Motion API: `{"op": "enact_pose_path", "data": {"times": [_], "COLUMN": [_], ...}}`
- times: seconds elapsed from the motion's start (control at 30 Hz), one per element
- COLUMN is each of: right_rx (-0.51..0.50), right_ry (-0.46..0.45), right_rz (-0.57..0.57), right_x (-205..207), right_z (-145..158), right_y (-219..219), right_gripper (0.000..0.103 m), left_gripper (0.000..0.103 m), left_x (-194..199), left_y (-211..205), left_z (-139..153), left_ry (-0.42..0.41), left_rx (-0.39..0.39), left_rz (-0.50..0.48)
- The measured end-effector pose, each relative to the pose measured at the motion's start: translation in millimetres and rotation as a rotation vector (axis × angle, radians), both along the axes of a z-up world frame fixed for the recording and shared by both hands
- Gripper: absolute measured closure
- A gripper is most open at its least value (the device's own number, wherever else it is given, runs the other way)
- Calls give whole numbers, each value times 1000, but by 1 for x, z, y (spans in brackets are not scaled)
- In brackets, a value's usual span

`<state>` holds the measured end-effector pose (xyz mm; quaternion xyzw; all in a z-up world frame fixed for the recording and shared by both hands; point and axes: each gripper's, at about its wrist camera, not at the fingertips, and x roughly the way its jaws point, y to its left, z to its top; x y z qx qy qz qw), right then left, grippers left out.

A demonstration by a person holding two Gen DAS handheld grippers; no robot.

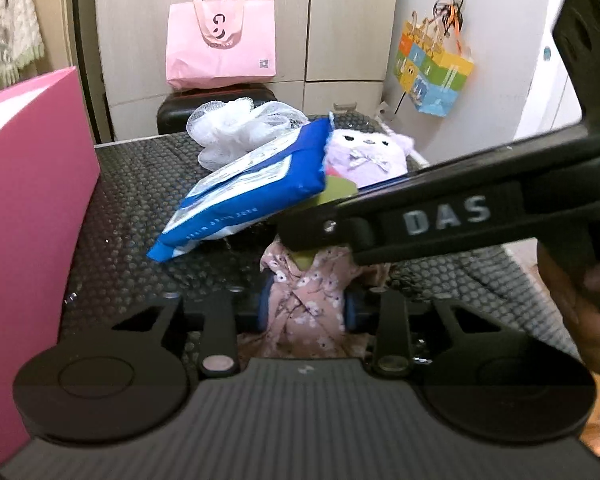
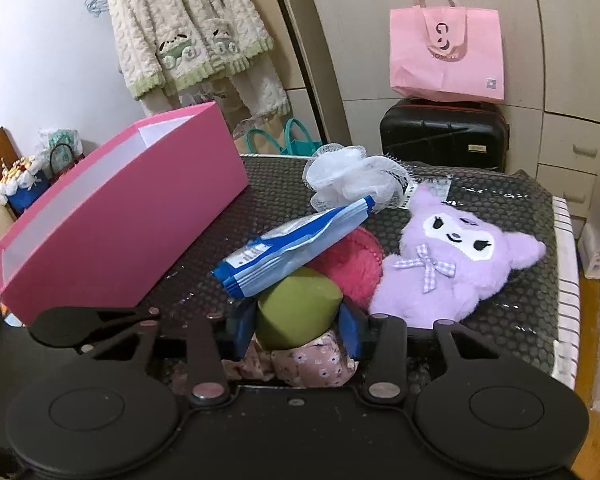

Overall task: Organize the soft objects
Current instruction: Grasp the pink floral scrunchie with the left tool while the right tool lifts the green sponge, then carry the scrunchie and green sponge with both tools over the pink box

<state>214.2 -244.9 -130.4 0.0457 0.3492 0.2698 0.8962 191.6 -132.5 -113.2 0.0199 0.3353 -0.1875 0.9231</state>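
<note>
Left gripper point(image 1: 305, 312) clamps floral cloth point(image 1: 304, 320), right gripper point(image 2: 298, 326) a green sponge point(image 2: 296, 312) — on dimpled black mat point(image 2: 500, 280).

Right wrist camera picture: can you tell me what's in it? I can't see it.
The right tool is closed on a green sponge above a floral cloth on a black bubbly mat. A blue packet leans on the sponge, beside a purple plush toy, a white bath pouf and an open pink box.
</note>
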Motion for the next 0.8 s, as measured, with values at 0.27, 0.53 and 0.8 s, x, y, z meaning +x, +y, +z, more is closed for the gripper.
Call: {"op": "enact_pose_path", "data": {"times": [0.27,0.53,0.8], "right_rx": [89,47,-50], "right_ry": [27,-56,-82], "right_rz": [-2,-12,-33], "right_x": [1,-17,-37], "right_z": [18,39,37], "right_y": [-10,-9,-14], "right_gripper": [54,55,55], "left_gripper": [81,82,82], "left_x": [-18,-34,-44], "left_y": [9,23,39], "left_z": [17,34,38], "left_ry": [-87,-121,-78], "left_rx": [-28,-27,-36], "left_rz": [7,-9,-10]}}
